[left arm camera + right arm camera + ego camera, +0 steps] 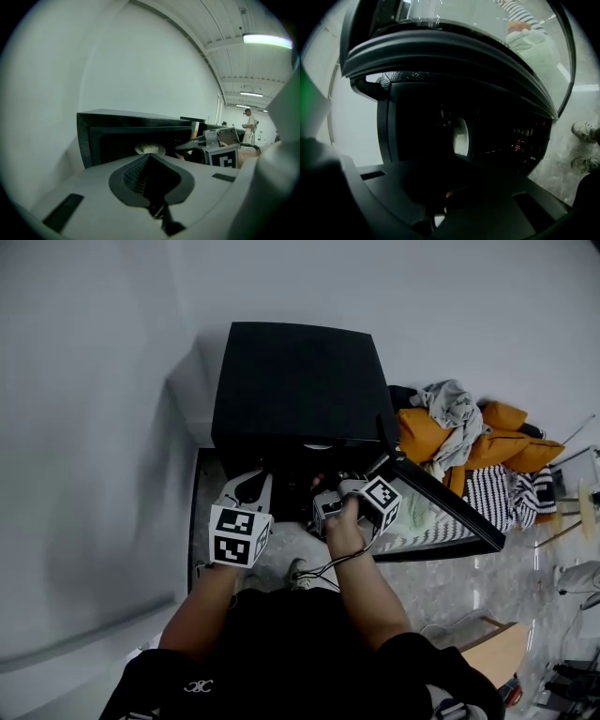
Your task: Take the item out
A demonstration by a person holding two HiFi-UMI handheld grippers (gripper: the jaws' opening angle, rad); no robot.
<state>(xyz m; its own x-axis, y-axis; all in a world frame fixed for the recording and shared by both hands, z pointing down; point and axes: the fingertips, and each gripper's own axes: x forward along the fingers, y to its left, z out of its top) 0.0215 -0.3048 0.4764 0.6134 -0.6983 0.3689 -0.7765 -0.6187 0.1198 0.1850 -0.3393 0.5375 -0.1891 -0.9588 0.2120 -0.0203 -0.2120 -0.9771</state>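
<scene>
A black microwave (298,381) stands against the wall with its door (441,504) swung open to the right. Inside the dark cavity lies a white plate (150,149) with a pale piece of food on it; in the right gripper view the plate (461,136) shows edge-on. My left gripper (250,487) hovers at the cavity's left front, its jaws closed together with nothing in them (150,157). My right gripper (328,498) is at the cavity mouth, just short of the plate, and its jaws (454,161) also look shut and empty in the gloom.
A heap of orange, grey and striped clothes (469,442) lies right of the microwave, behind the open door. The person's shoes (298,573) stand on the speckled floor below. A wooden chair (497,652) is at the lower right. A person (248,124) stands far off.
</scene>
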